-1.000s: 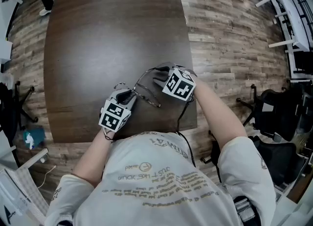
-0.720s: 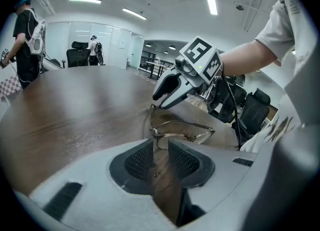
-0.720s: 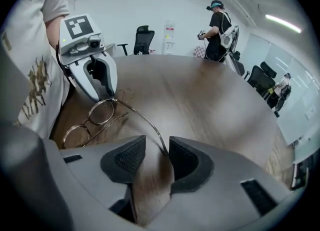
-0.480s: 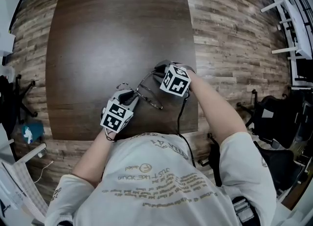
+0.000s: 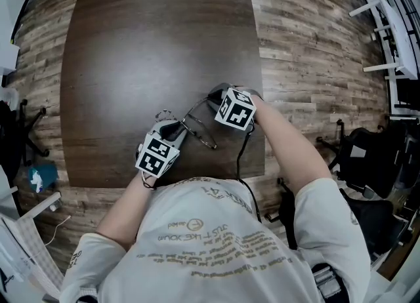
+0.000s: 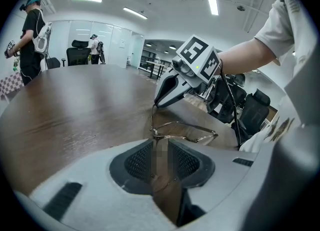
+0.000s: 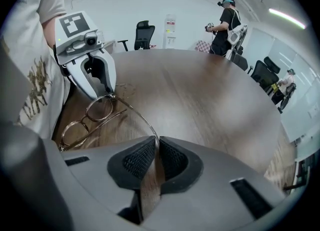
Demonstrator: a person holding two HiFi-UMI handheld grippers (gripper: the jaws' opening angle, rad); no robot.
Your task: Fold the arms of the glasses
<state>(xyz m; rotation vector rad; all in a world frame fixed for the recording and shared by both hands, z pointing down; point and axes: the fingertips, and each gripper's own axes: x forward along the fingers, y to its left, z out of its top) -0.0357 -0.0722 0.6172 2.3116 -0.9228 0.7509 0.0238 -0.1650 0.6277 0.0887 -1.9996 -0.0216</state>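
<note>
Thin metal-rimmed glasses [image 5: 199,126] lie near the front edge of the dark wooden table [image 5: 157,33]. My left gripper [image 5: 176,127] grips the frame at one lens's outer corner [image 6: 156,135]; in the right gripper view its fingers [image 7: 95,82] straddle that lens [image 7: 98,108]. One arm [image 7: 137,116] sticks out open toward my right gripper [image 7: 156,147]. Its jaws are closing, and the arm's end lies pinched between the pads. In the left gripper view the right gripper [image 6: 156,104] meets that arm from above. The other arm [image 7: 87,125] lies along the frame.
The table's front edge [image 5: 170,180] runs just under the hands. A black cable [image 5: 241,157] trails from the right gripper. Wood floor surrounds the table, with office chairs [image 5: 367,157] at the right. People [image 7: 227,25] stand beyond the table's far end.
The right gripper has tilted a little and its jaws have come together on the end of the open arm. The left gripper and the glasses frame stayed put.
</note>
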